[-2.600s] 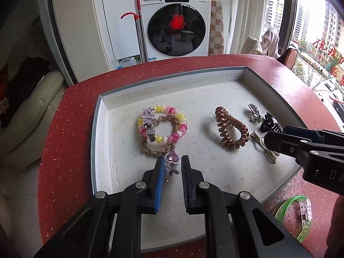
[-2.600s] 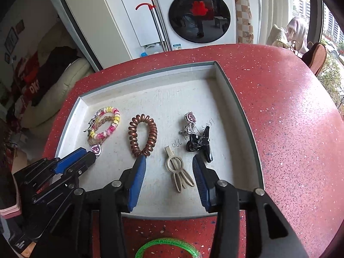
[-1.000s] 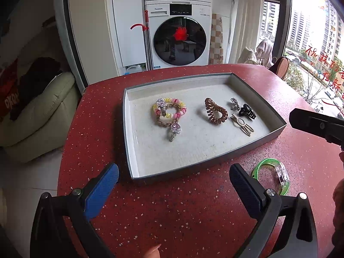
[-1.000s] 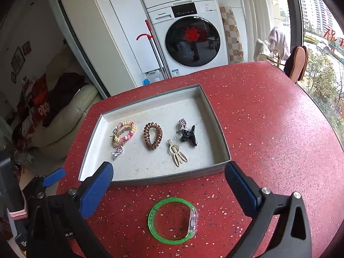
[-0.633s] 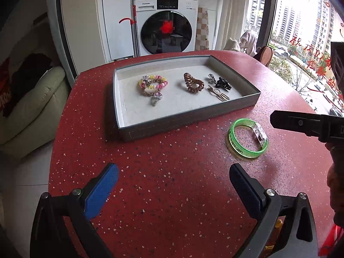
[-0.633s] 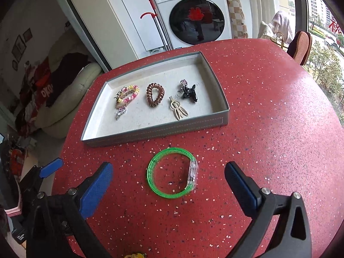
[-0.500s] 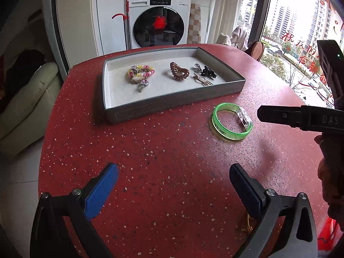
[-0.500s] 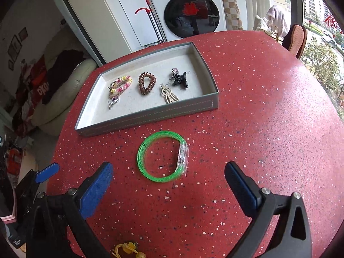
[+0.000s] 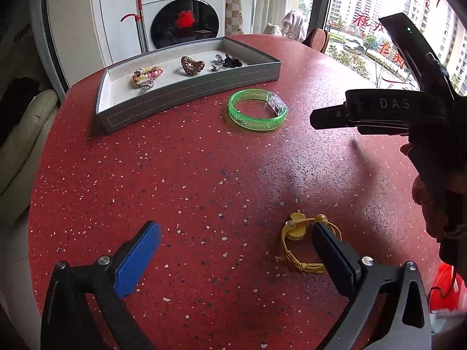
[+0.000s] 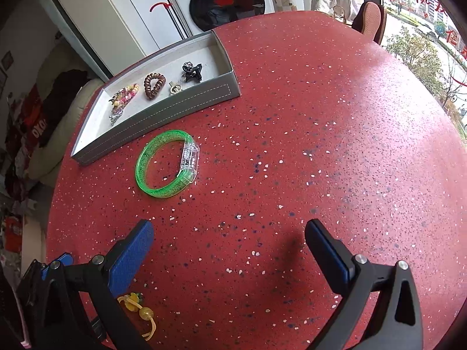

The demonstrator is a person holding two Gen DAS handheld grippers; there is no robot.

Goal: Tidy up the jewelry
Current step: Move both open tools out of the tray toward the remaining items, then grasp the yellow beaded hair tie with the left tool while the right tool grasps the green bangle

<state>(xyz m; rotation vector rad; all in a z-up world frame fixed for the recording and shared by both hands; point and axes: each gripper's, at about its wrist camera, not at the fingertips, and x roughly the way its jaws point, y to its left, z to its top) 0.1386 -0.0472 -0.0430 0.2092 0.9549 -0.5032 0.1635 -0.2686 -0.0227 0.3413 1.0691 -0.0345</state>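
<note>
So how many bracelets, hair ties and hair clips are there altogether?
Bracelets: 3 (green bangle, yellow cord bracelet, beaded bracelet)
Hair ties: 1 (brown coil tie)
Hair clips: 4 (black claw clip, beige clip, silver clip by the black clip, pink jewelled clip)
Total: 8

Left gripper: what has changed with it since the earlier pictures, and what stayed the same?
The left gripper let go of the pink charm inside the tray, opened wide and pulled back over the table; a yellow cord bracelet now lies by its right finger. Tray items and green bangle stayed put.
</note>
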